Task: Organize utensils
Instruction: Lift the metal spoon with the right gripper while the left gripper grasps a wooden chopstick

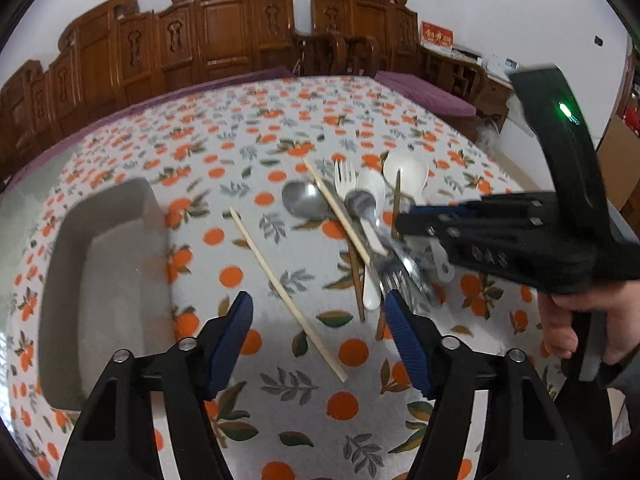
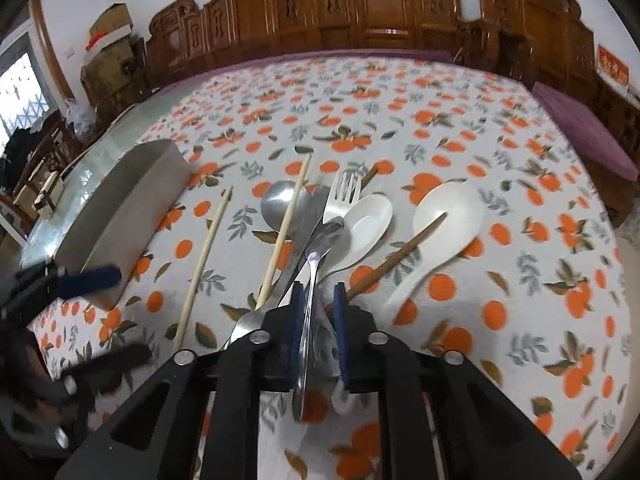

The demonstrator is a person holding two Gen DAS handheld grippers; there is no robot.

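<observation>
A pile of utensils lies on the orange-print tablecloth: a large steel spoon [image 2: 280, 202], a white plastic fork [image 2: 342, 192], two white spoons [image 2: 370, 220] [image 2: 448, 216], pale chopsticks [image 2: 204, 258] [image 2: 286, 224], brown chopsticks [image 2: 394, 258], a steel knife [image 2: 308, 220]. My right gripper [image 2: 318, 294] has its jaws close around the handle of a small steel spoon [image 2: 314, 264] and part of the pile. My left gripper [image 1: 320, 316] is open and empty above the cloth, right of the grey tray [image 1: 100, 280]. The right gripper also shows in the left wrist view [image 1: 408, 224].
The grey rectangular tray [image 2: 120, 208] sits at the table's left, empty. Carved wooden chairs [image 2: 360, 12] line the far side. A purple cushion [image 2: 580, 132] lies off the right edge. The other gripper [image 2: 80, 280] shows blurred at the lower left.
</observation>
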